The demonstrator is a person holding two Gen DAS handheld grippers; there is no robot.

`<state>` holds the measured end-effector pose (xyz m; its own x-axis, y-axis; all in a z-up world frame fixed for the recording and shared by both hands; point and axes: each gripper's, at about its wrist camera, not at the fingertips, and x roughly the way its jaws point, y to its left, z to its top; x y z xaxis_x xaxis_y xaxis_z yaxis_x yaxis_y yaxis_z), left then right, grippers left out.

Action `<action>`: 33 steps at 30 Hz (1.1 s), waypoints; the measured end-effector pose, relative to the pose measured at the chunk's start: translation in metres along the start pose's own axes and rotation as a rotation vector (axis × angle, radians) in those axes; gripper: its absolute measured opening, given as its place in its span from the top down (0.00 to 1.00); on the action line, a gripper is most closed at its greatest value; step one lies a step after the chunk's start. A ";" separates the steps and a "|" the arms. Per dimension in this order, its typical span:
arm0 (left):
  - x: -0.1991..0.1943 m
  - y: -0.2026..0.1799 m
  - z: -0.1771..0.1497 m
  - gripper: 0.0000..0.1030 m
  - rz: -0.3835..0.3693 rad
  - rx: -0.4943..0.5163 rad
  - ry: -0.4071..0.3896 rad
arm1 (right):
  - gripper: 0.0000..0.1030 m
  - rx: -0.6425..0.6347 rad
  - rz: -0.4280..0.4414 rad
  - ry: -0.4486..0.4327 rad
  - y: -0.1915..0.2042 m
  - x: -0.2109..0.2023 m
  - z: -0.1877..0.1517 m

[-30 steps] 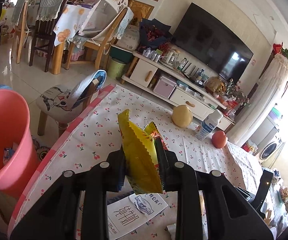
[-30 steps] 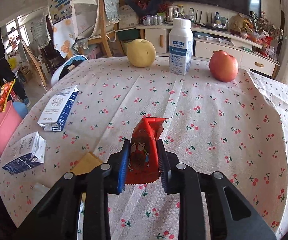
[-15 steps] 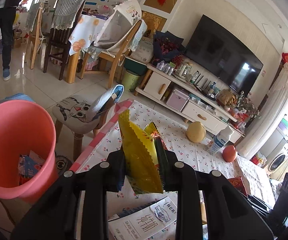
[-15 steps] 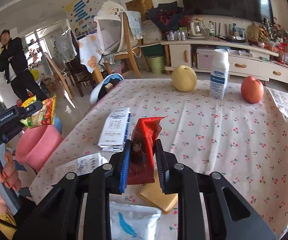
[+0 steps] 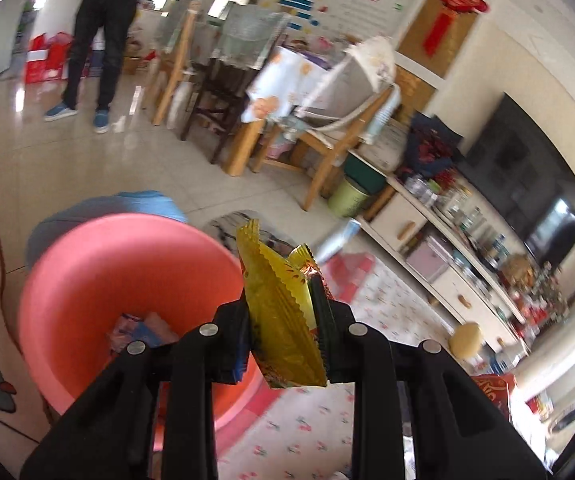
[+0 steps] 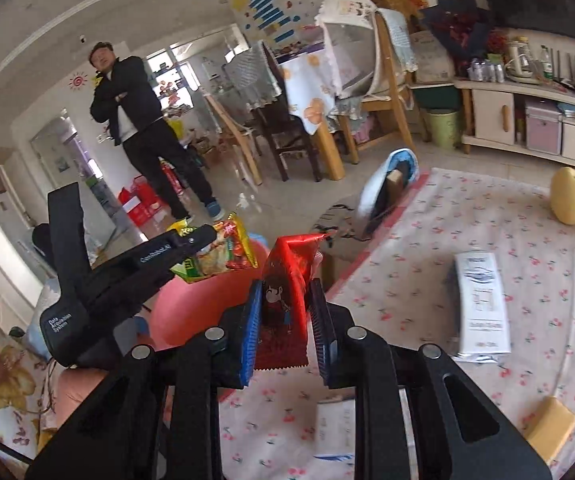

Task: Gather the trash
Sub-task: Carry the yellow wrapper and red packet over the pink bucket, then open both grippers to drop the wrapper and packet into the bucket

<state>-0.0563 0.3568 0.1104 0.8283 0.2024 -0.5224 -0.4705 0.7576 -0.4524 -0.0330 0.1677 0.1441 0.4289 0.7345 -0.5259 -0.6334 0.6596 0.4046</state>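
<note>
Left wrist view: both grippers carry snack wrappers at the pink bin.

The left gripper point(image 5: 283, 332) is clamped on a yellow snack wrapper point(image 5: 279, 312), held above the pink trash bin point(image 5: 99, 276) at lower left of frame. In the right wrist view, the right gripper point(image 6: 285, 328) grips a red snack wrapper point(image 6: 287, 280) at frame centre, over the edge of the cherry-print tablecloth point(image 6: 427, 280), with the bin just behind.

Black tool point(image 5: 283, 336), silver screws, blue pads point(image 6: 249, 332)
</note>
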 end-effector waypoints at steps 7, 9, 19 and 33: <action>0.009 0.057 0.022 0.73 0.110 -0.150 0.017 | 0.76 0.008 0.103 0.059 0.034 0.067 0.018; 0.011 0.068 0.026 0.73 0.113 -0.181 0.027 | 0.76 0.012 0.118 0.076 0.041 0.084 0.021; 0.024 0.085 0.029 0.25 0.243 -0.216 0.049 | 0.26 0.066 0.062 0.206 0.042 0.130 0.008; 0.011 0.041 0.021 0.13 0.202 -0.005 -0.087 | 0.10 -0.077 -0.214 0.095 0.023 0.063 -0.027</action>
<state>-0.0600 0.4031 0.1009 0.7402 0.4031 -0.5381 -0.6308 0.6934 -0.3483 -0.0375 0.2248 0.0997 0.4983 0.5585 -0.6632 -0.5835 0.7818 0.2200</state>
